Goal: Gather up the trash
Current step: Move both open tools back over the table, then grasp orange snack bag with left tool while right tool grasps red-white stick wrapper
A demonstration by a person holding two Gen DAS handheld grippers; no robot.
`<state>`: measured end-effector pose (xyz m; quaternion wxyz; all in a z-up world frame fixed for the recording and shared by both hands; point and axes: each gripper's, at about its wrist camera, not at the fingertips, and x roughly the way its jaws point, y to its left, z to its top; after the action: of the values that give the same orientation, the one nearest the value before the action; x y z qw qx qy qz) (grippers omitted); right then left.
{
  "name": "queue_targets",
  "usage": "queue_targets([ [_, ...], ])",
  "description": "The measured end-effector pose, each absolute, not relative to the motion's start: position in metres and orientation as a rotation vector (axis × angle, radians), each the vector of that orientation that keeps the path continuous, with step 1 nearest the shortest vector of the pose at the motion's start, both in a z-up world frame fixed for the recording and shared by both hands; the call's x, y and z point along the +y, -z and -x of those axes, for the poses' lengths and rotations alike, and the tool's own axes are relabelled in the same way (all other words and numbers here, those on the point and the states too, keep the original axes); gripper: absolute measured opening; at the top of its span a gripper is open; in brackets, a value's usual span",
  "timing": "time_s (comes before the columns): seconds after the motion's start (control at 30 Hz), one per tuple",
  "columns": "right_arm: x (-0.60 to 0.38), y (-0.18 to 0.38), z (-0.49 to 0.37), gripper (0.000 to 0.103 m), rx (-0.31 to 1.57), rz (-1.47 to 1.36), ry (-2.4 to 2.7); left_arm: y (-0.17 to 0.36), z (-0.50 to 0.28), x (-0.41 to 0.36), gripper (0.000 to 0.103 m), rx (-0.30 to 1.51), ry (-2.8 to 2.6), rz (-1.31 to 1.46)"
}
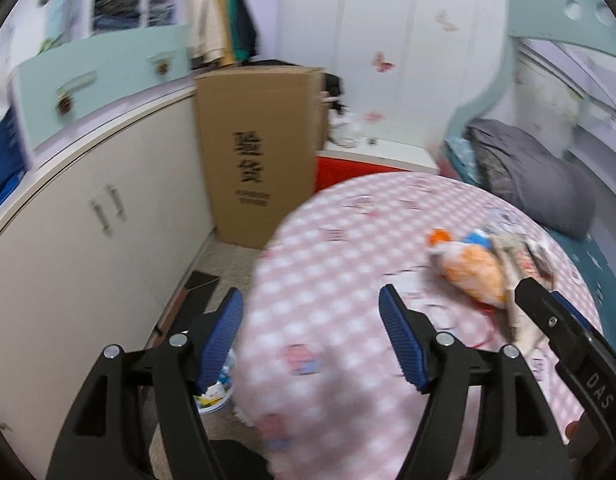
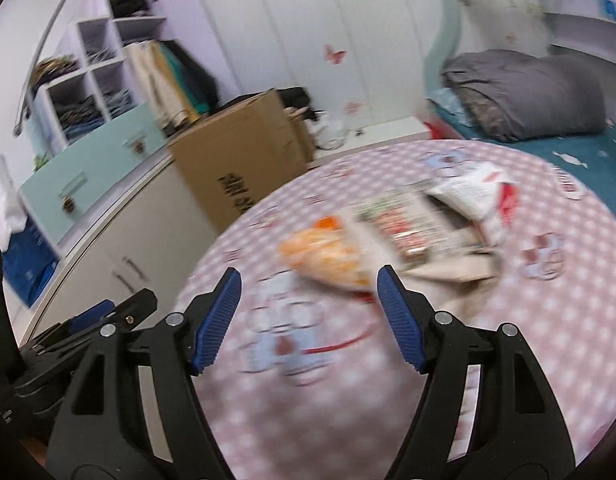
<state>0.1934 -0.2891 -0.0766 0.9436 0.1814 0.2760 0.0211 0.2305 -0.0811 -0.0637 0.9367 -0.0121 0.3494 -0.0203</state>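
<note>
Both views are motion-blurred. My left gripper (image 1: 311, 314) hangs spread wide over the near left edge of the round desk (image 1: 348, 400) with its pink checked cloth, nothing between the jaws. My right gripper (image 2: 309, 294) is spread wide too, empty, above the near part of the same desk, with the orange snack bag (image 2: 328, 254) just beyond its fingertips. The trash lies in a loose heap toward the far right of the desk: the orange snack bag nearest me, a printed wrapper (image 2: 408, 226) touching it on the right, and a white and red packet (image 2: 482, 188) farther right; their edges are too smeared to separate cleanly. A tall cardboard box (image 1: 259, 148) stands on the floor to the far left, against a white cabinet (image 1: 107, 240). A small pail (image 1: 217, 394) sits on the floor beneath the desk's left edge. A grey pillow (image 2: 528, 92) lies on the bed far right.
</note>
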Motion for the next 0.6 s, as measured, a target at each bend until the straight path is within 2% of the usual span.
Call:
queue_targets([
  [0.17, -0.322, 0.081, -0.204, 0.069, 0.592, -0.349, -0.016, 0.066, -0.242, -0.127, 0.071, 0.723, 0.105, -0.014],
  [0.5, -0.337, 0.096, -0.242, 0.059, 0.644, -0.276, -0.029, 0.082, -0.282, -0.161, 0.074, 0.767, 0.138, 0.072],
  [0.6, -0.341, 0.102, -0.25, 0.051, 0.665, -0.272, -0.037, 0.089, -0.294, -0.164, 0.074, 0.781, 0.154, 0.107],
])
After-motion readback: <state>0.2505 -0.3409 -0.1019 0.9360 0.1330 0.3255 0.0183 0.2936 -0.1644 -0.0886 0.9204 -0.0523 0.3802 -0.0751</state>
